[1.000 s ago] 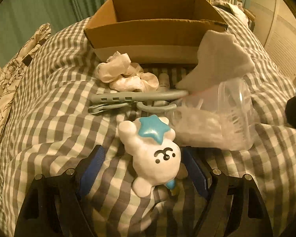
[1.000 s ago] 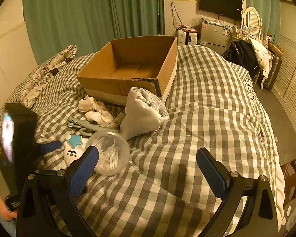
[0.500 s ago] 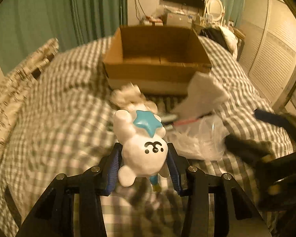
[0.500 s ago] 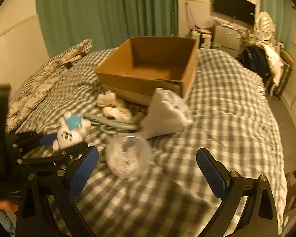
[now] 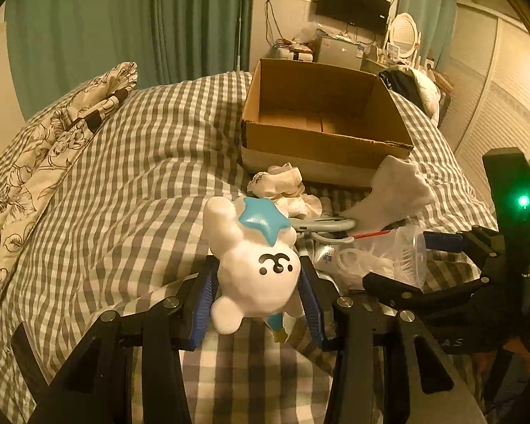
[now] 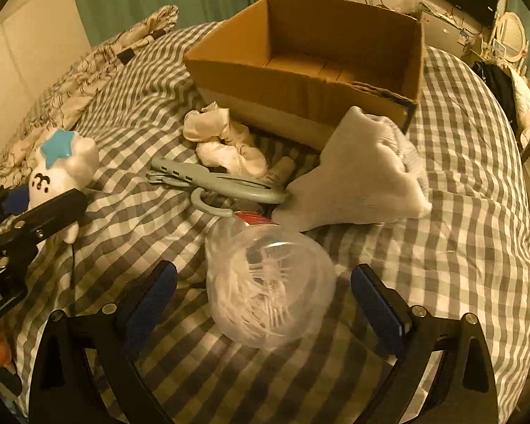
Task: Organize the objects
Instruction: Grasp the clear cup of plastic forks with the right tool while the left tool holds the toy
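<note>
So we're barely started here: the left tongs (image 5: 258, 304) are clamped on the white bear toy (image 5: 256, 272) with the blue star, held up off the bed (image 5: 123, 183), and the right tongs (image 6: 263, 300) are wide but closing in on either side of the clear plastic tub (image 6: 270, 289), pads not on it yet. Just past that there's still a pile on the bed, namely the grey hanger (image 6: 215, 183), a small tube (image 6: 279, 171), the white socks (image 6: 226, 141) and a grey cloth (image 6: 360, 176). Furthest back the cardboard box (image 6: 300, 81) looks totally empty, so I'd say nothing's been put away.
</note>
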Action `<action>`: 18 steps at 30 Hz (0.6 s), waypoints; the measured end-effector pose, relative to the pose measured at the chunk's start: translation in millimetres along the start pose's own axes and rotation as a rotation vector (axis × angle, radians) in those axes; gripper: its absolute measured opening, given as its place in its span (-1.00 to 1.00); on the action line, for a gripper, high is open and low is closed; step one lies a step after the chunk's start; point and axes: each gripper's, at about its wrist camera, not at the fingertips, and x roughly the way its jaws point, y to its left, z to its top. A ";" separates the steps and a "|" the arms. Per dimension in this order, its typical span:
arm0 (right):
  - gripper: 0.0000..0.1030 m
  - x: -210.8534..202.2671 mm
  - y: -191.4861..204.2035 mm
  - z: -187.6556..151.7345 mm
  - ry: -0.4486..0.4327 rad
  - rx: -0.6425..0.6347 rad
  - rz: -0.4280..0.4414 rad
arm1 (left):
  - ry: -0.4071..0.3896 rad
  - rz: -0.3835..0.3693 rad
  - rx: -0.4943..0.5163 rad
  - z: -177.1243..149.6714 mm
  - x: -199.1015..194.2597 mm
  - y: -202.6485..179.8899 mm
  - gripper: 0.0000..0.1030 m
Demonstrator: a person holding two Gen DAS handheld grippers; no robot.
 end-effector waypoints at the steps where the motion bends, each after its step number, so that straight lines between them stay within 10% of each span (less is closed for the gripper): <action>1: 0.74 -1.7 5.0 -0.6 -0.008 -0.016 -0.006 | -0.003 -0.002 -0.006 -0.9 -1.6 1.3 -0.12; 5: 0.26 -13.2 18.0 -3.3 -0.048 -0.056 -0.028 | -0.015 -0.007 -0.018 -4.0 -13.2 4.2 -0.12; 18: 0.26 -97.4 31.3 -14.3 -0.221 -0.046 -0.101 | -0.096 -0.019 -0.008 0.1 -66.4 -5.6 -0.12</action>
